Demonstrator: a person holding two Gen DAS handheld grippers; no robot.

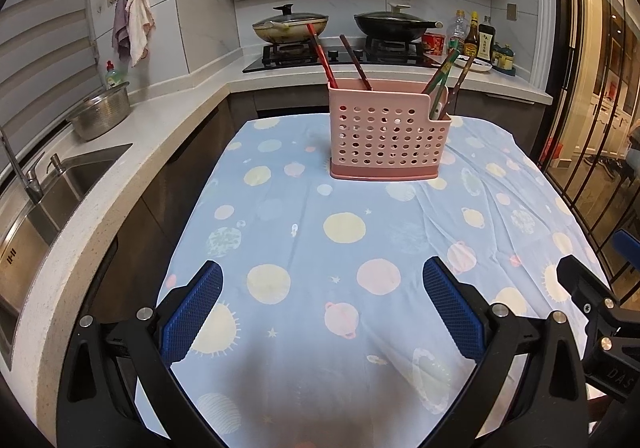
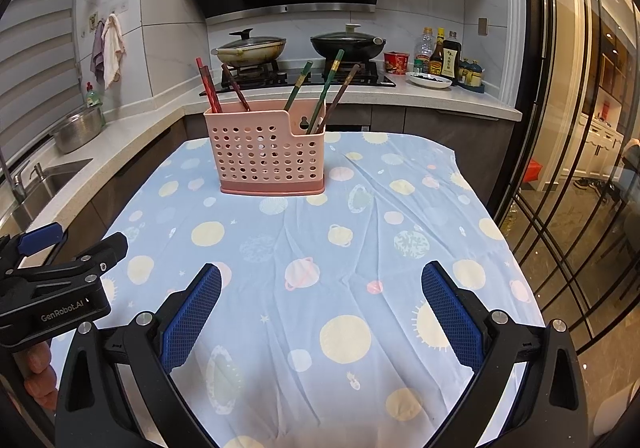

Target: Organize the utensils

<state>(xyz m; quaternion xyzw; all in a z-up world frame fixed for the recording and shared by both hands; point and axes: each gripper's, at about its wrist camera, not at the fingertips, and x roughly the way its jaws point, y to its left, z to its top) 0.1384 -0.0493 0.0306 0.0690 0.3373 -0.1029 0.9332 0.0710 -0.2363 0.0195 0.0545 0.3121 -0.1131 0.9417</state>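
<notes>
Both tools hover low over the near end of the worktop: we see the left tool with its blue pads spread wide and nothing between them, and the right tool likewise wide open and empty. At the far end of the planet-print cloth stands the pink holder, upright. Red chopsticks lean left in its tall left compartment; green chopsticks and a brown one lean right in its lower right compartment. Behind, two lidded woks sit on the stove.
</notes>
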